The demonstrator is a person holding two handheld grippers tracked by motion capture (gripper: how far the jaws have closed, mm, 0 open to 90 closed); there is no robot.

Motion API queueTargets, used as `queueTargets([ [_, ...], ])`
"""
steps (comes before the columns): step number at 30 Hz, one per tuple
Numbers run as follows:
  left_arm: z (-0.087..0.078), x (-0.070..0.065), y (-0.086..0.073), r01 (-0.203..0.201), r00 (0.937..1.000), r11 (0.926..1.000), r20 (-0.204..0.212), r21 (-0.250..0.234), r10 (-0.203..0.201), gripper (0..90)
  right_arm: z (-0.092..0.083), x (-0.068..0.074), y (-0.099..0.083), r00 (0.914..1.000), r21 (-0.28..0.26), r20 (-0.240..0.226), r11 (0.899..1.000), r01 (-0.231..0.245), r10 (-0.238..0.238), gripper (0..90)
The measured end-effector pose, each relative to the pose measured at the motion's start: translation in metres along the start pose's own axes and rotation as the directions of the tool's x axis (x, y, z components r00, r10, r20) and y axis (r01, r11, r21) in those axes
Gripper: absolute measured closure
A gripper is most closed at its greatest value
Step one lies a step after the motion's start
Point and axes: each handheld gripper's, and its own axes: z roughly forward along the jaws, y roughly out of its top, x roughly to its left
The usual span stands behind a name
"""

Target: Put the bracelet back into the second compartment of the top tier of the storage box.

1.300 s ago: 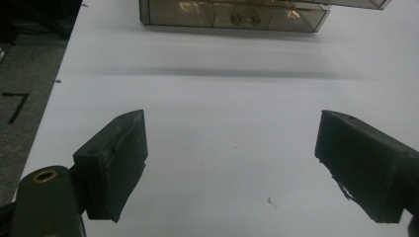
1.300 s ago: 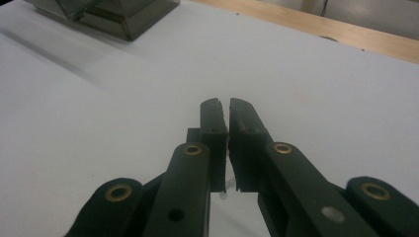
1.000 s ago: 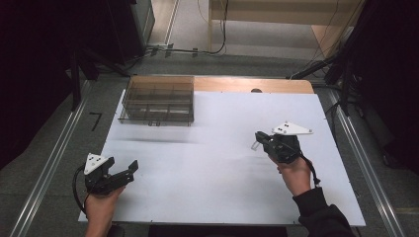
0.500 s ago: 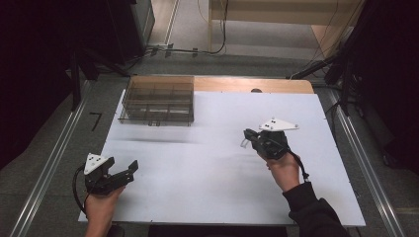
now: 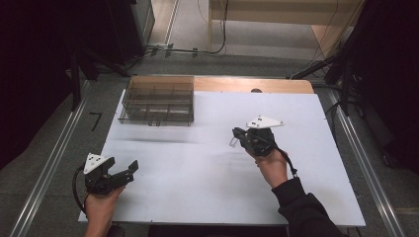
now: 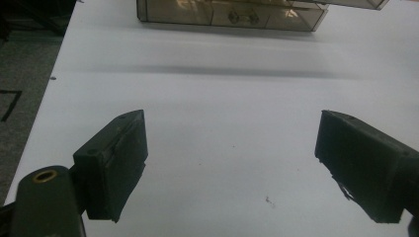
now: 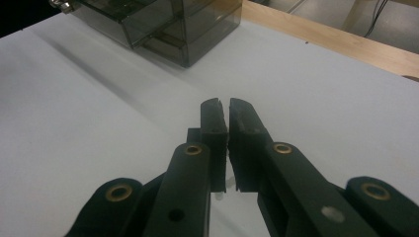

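Observation:
My left gripper (image 5: 129, 169) rests at the white table's near left corner, held by a hand. Its jaws stand wide open over bare table surface in the left gripper view (image 6: 232, 143). My right gripper (image 5: 237, 134) hovers right of the table's middle, pointing left toward the box. Its jaws are pressed together (image 7: 228, 106), and a small clear piece (image 5: 231, 143) hangs from them; a bit of it peeks out under the jaws (image 7: 221, 191). A smoky transparent drawer box (image 5: 158, 101) stands at the far left of the table, also seen ahead of both grippers (image 6: 232, 12) (image 7: 163, 24).
The white tabletop (image 5: 207, 187) has a bare wooden strip (image 5: 257, 85) along its far edge. Metal rails (image 5: 44, 173) run down both sides on the grey floor. Cables and dark stands lie beyond the table.
My right gripper has moved left and slightly away from the person, toward the table's middle, staying shut. The left gripper has not moved.

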Motion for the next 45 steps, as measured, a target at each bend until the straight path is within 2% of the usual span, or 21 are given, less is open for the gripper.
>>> queueTargets([
  [15, 0.000, 0.001, 0.000, -0.002, 1.0000, 1.0000, 0.003, 0.000, 0.002, 13.2, 0.018, 0.015, 0.022, 0.9992, -0.022, -0.021, 0.999, 0.035, -0.035, 82.9],
  [45, 0.000, 0.001, 0.001, -0.003, 1.0000, 1.0000, 0.004, -0.002, 0.003, 13.2, 0.046, 0.032, 0.054, 0.9976, -0.042, -0.043, 0.998, 0.053, -0.055, 83.0],
])
